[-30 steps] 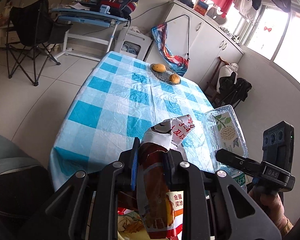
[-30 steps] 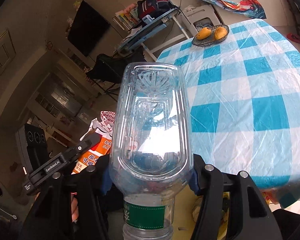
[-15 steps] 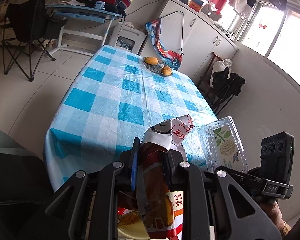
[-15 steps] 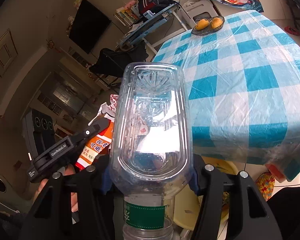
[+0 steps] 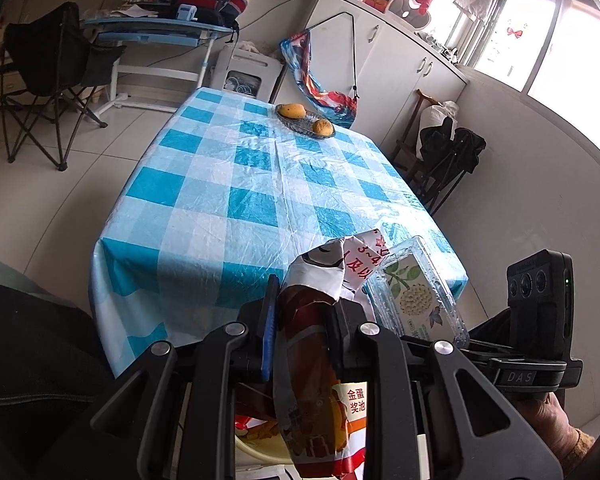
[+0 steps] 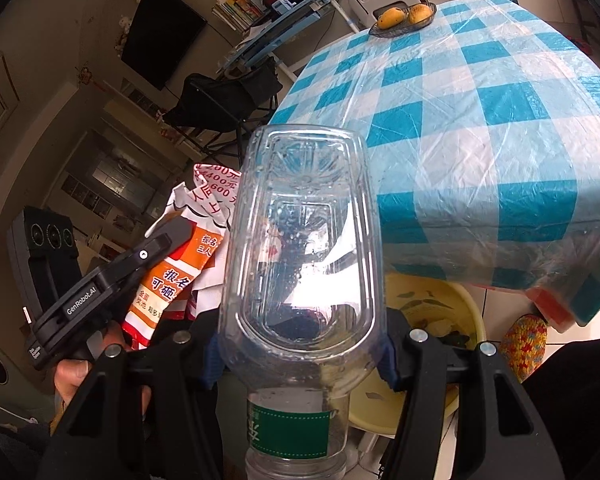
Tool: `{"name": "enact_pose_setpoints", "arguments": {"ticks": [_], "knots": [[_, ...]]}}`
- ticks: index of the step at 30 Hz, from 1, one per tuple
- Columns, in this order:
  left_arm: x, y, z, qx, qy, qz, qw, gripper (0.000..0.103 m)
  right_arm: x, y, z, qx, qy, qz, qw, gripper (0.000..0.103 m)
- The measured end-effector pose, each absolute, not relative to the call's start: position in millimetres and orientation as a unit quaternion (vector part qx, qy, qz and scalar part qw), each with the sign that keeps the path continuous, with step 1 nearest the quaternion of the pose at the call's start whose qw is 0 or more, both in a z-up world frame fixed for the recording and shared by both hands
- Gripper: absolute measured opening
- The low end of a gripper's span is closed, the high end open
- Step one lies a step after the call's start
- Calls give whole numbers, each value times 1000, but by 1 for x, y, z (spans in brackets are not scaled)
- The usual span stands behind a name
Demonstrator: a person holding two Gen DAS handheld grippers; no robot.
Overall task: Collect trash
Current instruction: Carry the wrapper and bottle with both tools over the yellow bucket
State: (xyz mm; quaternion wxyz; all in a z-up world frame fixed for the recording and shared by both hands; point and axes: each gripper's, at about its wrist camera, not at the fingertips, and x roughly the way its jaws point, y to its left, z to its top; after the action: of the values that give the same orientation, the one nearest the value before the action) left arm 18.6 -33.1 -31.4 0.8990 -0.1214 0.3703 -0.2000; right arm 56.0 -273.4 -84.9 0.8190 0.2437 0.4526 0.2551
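Left wrist view: left gripper (image 5: 305, 322) pinching crumpled wrapper (image 5: 320, 360), long axis running forward between fingers. Right wrist view: right gripper (image 6: 300, 354) clamping clear bottle (image 6: 300, 248), base pointing forward; yellow basin (image 6: 470, 322) lying below, right of fingers.

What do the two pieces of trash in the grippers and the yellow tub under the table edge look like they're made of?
Clear container in the right gripper: thin transparent plastic, glossy; you see through it, with moulded ribs.
Snack wrapper in the left gripper: printed plastic or foil film, probably; crumpled, torn white top edge, shiny creases.
Yellow tub: looks like rigid moulded plastic, smooth with a printed leaf pattern.
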Motion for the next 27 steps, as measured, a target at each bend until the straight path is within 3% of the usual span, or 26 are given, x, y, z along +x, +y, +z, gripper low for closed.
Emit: {"name": "enact_pose_setpoints", "arguments": {"ticks": [27], "knots": [[1,-58,-41,-56,397,-194,895,21,50,-267,-107,215,528,215,793,58]]}}
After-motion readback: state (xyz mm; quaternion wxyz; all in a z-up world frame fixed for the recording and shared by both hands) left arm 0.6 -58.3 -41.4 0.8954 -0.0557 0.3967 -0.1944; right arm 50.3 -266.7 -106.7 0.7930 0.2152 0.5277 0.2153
